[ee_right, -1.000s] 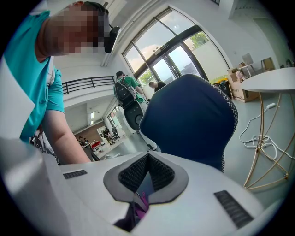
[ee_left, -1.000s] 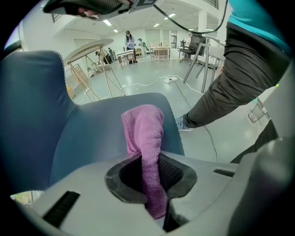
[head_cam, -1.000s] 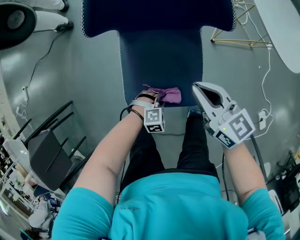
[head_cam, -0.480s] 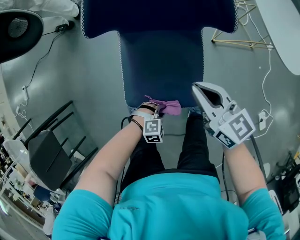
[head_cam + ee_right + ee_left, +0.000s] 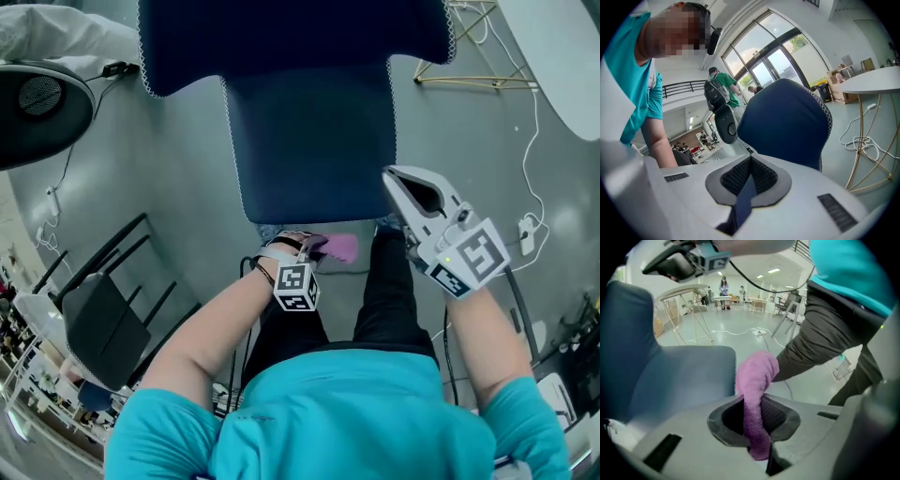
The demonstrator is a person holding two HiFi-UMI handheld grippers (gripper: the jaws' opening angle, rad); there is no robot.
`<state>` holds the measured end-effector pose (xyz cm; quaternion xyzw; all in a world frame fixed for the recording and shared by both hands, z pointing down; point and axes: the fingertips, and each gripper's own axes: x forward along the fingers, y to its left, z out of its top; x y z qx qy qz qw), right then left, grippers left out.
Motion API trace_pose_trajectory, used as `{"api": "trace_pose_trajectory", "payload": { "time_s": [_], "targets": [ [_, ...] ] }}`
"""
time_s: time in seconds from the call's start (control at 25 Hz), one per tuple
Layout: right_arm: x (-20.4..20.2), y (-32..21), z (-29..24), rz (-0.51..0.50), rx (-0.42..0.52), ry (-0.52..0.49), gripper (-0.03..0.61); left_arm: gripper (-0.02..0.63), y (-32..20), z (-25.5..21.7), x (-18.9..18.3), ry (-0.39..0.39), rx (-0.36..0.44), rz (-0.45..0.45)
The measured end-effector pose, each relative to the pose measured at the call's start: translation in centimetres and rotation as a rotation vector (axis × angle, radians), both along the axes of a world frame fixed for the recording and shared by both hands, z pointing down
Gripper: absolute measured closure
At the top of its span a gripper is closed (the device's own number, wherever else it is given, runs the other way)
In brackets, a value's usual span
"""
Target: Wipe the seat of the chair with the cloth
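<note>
The dark blue chair seat fills the upper middle of the head view, its backrest at the top. My left gripper is shut on the pink cloth, which hangs just off the seat's front edge, over the person's knees. In the left gripper view the cloth stands up between the jaws of the left gripper, with the seat to its left. My right gripper hovers beside the seat's front right corner, shut and empty. The right gripper view has the right gripper facing the backrest.
A round black fan and a folded black chair stand on the floor at left. At right are a white table on gold wire legs and white cables. The person's dark-trousered legs are below the seat.
My left gripper has drawn the cloth back toward the person, from the seat's front part to just off its front edge. The right gripper has stayed put.
</note>
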<state>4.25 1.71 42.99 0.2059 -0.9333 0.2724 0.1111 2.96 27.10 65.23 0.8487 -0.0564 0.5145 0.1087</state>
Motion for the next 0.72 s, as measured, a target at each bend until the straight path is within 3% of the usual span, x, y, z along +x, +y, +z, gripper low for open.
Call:
{"api": "trace_pose_trajectory", "payload": {
  "time_s": [0.32,0.72],
  "targets": [
    [4.3,-1.7,0.1,0.075,-0.006,-0.008,0.581,0.563,-19.0,-2.7,0.9,-0.019,0.256,-0.098],
    [10.6,-5.1,1.7,0.170,-0.028,0.000,0.581,0.562,-35.0,-0.9,5.1,-0.090,0.416,-0.026]
  ]
}}
